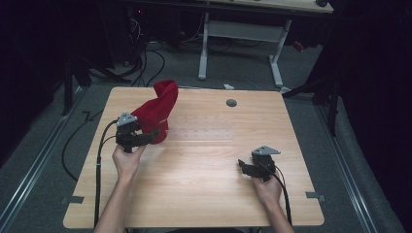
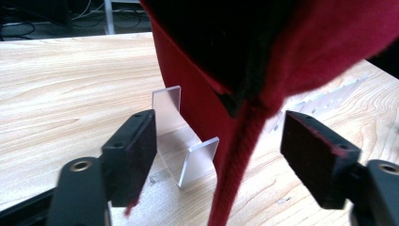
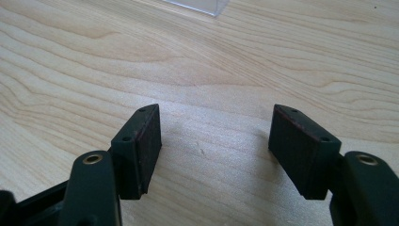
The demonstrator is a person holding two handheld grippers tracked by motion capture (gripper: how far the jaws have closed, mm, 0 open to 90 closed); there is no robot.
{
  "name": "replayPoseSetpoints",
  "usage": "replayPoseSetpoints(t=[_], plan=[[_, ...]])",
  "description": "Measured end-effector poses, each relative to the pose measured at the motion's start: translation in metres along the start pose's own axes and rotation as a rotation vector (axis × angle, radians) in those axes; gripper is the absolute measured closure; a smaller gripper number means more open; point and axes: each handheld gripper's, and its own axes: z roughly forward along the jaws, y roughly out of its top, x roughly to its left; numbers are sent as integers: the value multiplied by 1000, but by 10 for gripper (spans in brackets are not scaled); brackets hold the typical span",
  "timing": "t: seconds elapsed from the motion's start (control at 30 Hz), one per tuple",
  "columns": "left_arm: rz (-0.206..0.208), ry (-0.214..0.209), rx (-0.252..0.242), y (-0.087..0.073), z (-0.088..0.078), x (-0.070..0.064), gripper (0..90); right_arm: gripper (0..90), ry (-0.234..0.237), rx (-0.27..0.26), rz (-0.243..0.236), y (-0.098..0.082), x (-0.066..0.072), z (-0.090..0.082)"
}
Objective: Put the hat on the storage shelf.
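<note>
- Red knitted fabric cap (image 1: 158,114) stands draped over a clear acrylic stand (image 2: 181,136)
- Left gripper (image 2: 216,155): jaws apart, straddling the cap's hanging edge
- Right gripper (image 3: 214,150): jaws apart, well right of the cap, over bare wooden table (image 1: 209,160)

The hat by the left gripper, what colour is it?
Red; the hat shows best in the high view.

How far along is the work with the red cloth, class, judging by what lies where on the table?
Done: the red cloth stands draped over a clear acrylic stand on the wooden table. In hand: the left gripper sits at the cloth's lower edge, jaws open on either side of a hanging fold, not yet closed. Left: gripping or adjusting the cloth; the right gripper waits open above bare wood.
</note>
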Motion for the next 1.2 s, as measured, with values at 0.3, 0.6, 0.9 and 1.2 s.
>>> replayPoseSetpoints(t=[0.3,0.6,0.9,1.2], plan=[[12,-14,4,1,-12,-4,232,351,1,0,1,0,0,0],[22,-19,-26,1,-24,-6,239,351,0,0,0,0,0,0],[29,-13,-44,-2,-40,-4,252,351,1,0,0,0,0,0],[26,-24,-14,-8,-50,-6,264,351,0,-1,-1,0,0,0]])
